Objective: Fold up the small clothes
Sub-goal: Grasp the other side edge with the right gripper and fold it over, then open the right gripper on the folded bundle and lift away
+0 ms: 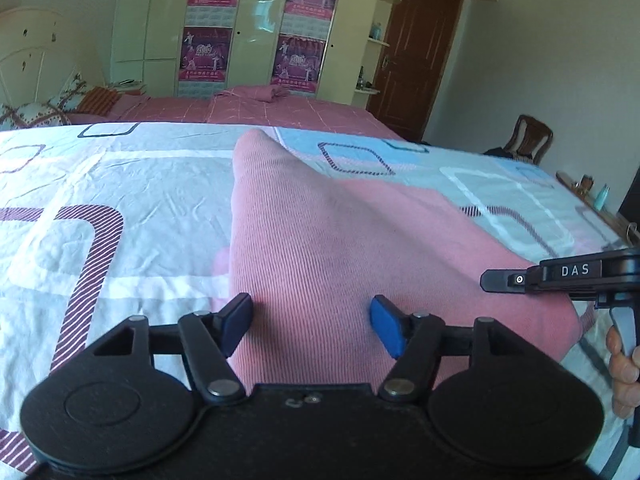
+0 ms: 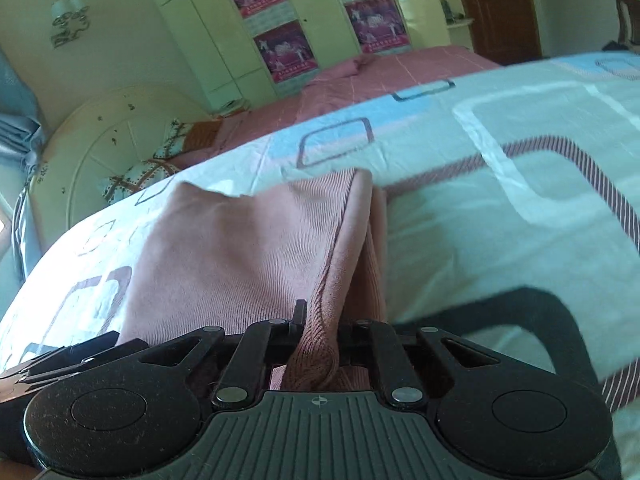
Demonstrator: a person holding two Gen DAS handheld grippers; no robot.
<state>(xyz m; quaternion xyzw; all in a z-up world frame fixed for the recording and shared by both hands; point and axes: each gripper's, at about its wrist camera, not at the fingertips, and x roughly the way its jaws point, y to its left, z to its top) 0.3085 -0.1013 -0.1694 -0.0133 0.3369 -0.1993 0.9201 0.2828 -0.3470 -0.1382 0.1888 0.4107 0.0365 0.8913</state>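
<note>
A pink ribbed garment (image 1: 320, 240) lies on a bed, spread over a sheet (image 1: 120, 184) printed with rounded squares in blue, white and striped purple. In the left wrist view the cloth runs from the near edge of the bed toward the far edge, narrowing to a raised point about halfway across. Its right side lies flatter and reaches out toward the right edge of the bed.

The left gripper (image 1: 312, 328) hangs low over the near part of the garment. Its blue fingers (image 1: 386, 330) stand apart, released, with the pink cloth showing in the gap between them and neither finger pressing on it.

The right gripper (image 2: 320, 336) is clenched on a fold of the same garment (image 2: 240, 248). In the right wrist view a thick ribbed edge of the cloth is bunched between its black fingers (image 2: 299, 314) and hangs through toward the camera, while the rest stretches away over the sheet (image 2: 500, 208). The right gripper also shows at the right edge of the left wrist view (image 1: 492, 280), held by a person's hand (image 1: 624, 376), just past the garment's right side.

Beyond the sheet lies a pink bedspread (image 1: 248, 110) with thin pale lines. Patterned pillows (image 1: 44, 110) rest at its far left corner against a white headboard (image 1: 24, 56). Behind stands a pale wardrobe (image 1: 252, 28) with posters on it, then a brown door (image 1: 416, 56) and a wooden chair (image 1: 528, 136).
</note>
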